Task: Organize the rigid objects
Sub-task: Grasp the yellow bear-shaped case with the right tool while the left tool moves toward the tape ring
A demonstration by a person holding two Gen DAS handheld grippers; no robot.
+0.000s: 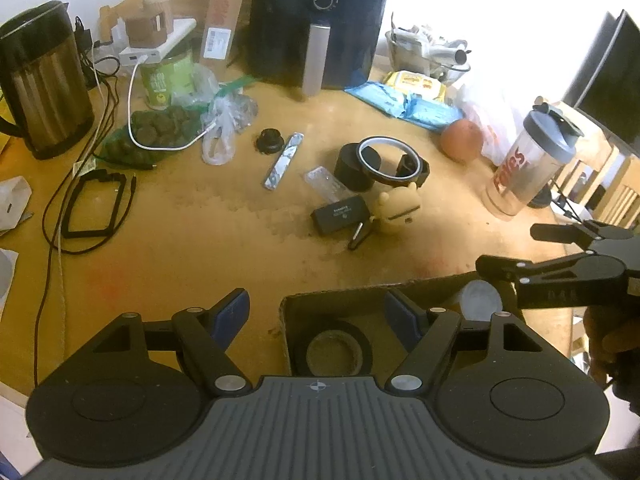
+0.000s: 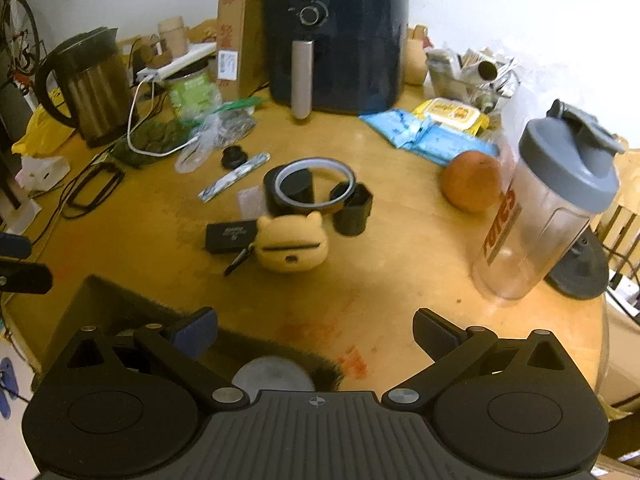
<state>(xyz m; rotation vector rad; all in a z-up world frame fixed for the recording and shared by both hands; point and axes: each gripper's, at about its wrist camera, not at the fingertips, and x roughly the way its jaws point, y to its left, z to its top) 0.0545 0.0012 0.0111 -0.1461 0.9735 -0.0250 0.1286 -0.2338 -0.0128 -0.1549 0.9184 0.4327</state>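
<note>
Two things already lie in the cardboard box (image 1: pixel 285 320) under the jaws, a black tape roll (image 1: pixel 335 347) and a white lid (image 1: pixel 480 300), while both grippers' jaws gape empty and the yellow case (image 2: pixel 291 246), black case (image 2: pixel 231 236) and tape ring (image 2: pixel 316 186) wait ahead on the surface (image 2: pixel 400 264)

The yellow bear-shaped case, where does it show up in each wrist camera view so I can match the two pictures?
Left wrist view: the yellow bear-shaped case sits right of centre, just right of the small black box.
Right wrist view: the case sits near the centre, again right of the box.
Shared landmark: the air fryer at the table's far edge.
</note>
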